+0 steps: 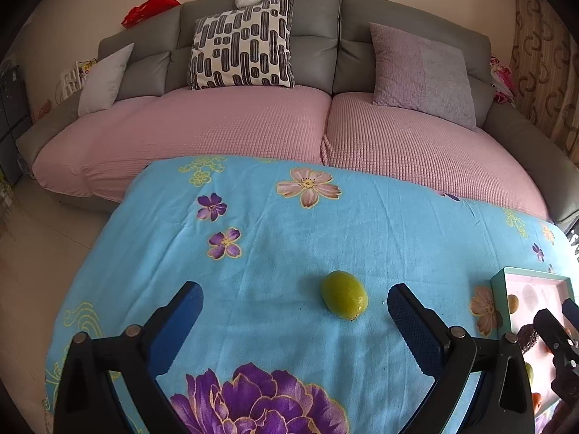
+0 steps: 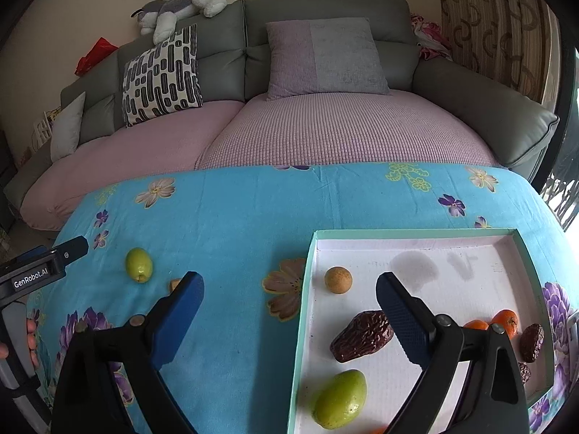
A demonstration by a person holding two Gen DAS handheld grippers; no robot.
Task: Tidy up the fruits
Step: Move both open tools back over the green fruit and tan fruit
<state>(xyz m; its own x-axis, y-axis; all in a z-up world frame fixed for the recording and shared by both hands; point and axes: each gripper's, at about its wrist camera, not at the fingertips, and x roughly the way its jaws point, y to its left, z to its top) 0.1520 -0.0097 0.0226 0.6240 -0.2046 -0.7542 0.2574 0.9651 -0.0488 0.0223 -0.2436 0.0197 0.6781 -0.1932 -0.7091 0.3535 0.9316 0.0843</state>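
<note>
Right wrist view: sofa (image 2: 325, 72) at 12 o'clock behind the blue floral cloth (image 2: 224, 217). On the cloth at 3 o'clock lies the tray (image 2: 307, 289), holding a green fruit (image 2: 340, 399), a date (image 2: 362, 336), a tan ball (image 2: 338, 280) and oranges (image 2: 504, 322). Another green fruit (image 2: 138, 264) sits on the cloth at 9 o'clock. Right gripper (image 2: 289, 296) is spread wide, holding nothing, straddling the tray's left rim. Left gripper (image 1: 295, 302) is also wide open and empty, the loose fruit between its fingers.

I am seeing 1 fruit (image 2: 139, 264) lying on the table's (image 2: 231, 217) left side, the tray (image 2: 307, 289) sitting at its right edge holding 2 dates (image 2: 362, 336).
</note>
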